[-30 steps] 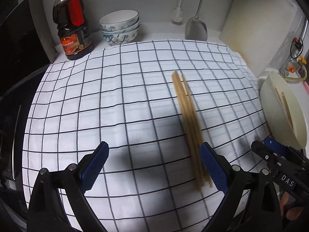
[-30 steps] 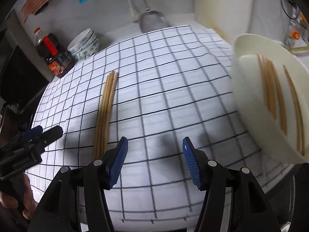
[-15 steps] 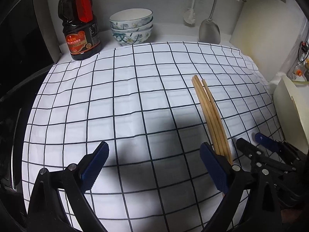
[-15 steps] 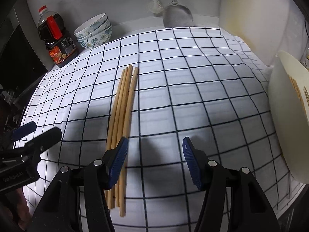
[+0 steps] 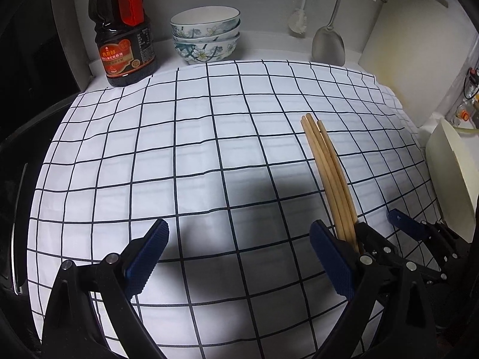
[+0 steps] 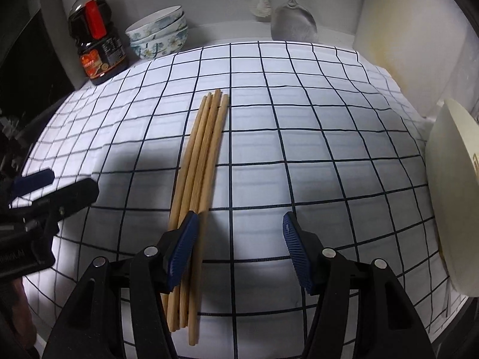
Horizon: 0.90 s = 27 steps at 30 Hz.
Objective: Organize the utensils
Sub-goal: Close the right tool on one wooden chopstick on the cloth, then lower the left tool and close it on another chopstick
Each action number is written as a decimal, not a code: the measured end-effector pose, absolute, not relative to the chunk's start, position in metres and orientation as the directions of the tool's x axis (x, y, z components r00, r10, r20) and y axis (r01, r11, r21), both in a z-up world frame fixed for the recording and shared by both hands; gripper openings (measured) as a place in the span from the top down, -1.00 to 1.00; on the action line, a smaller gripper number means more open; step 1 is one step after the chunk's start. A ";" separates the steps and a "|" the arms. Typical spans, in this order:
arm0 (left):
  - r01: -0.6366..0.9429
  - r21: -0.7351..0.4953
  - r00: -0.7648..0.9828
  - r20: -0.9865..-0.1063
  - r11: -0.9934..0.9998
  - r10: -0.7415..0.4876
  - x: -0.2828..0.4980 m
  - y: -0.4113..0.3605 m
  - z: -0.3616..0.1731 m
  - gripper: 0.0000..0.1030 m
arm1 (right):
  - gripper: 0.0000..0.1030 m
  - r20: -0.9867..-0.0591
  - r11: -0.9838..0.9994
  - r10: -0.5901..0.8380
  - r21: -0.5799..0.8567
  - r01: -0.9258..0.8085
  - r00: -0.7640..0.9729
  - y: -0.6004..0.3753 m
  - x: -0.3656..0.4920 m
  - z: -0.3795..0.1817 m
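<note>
Several wooden chopsticks lie side by side in a bundle on the white checked cloth. My right gripper hangs open just above the cloth. Its left finger covers the bundle's near part, and only cloth shows between the pads. In the left wrist view the chopsticks run down past the outer side of my right finger. My left gripper is open over bare cloth with nothing in it. The two grippers are side by side: the right gripper shows here, the left gripper there.
A cream bowl stands at the cloth's right edge. At the back are a dark sauce bottle, stacked flowered bowls, a hanging metal spatula and a brush. A cream board leans at the back right.
My right gripper swung left from the cream bowl to the chopsticks, which now lie under its left finger. My left gripper edged forward and lower. Both stayed open.
</note>
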<state>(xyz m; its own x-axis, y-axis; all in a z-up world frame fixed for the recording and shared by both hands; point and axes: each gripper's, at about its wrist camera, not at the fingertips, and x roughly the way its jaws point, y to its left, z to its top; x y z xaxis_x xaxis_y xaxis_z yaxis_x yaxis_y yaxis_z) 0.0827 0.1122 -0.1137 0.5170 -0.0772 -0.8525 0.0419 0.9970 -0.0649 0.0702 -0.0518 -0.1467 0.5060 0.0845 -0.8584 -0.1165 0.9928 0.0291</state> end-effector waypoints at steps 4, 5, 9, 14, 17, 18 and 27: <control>0.037 -0.069 0.514 -0.854 0.997 -0.078 0.084 0.111 -0.114 -0.81 | 0.02 -0.863 0.988 0.077 0.000 -0.152 0.500 -0.048 0.072 -0.150; 0.037 -0.068 0.515 -0.854 0.997 -0.078 0.085 0.110 -0.114 -0.81 | 0.15 -0.863 0.987 0.085 0.005 -0.161 0.498 -0.048 0.072 -0.150; 0.041 -0.065 0.511 -0.856 0.997 -0.077 0.087 0.101 -0.117 -0.81 | 0.59 -0.861 0.985 0.092 0.005 -0.172 0.501 -0.051 0.074 -0.148; 0.055 -0.061 0.510 -0.857 0.997 -0.080 0.088 0.088 -0.121 -0.81 | 0.86 -0.859 0.989 0.087 0.016 -0.144 0.505 -0.069 0.074 -0.149; 0.063 -0.056 0.510 -0.856 0.996 -0.080 0.089 0.079 -0.124 -0.81 | 0.87 -0.860 0.992 0.075 0.014 -0.124 0.505 -0.079 0.073 -0.149; 0.065 -0.053 0.509 -0.857 0.996 -0.079 0.090 0.076 -0.125 -0.81 | 0.87 -0.861 0.993 0.073 0.016 -0.117 0.504 -0.085 0.072 -0.148; 0.064 -0.009 0.489 -0.871 0.998 -0.039 0.095 0.059 -0.140 -0.81 | 0.87 -0.865 0.995 0.072 0.030 -0.092 0.497 -0.105 0.065 -0.148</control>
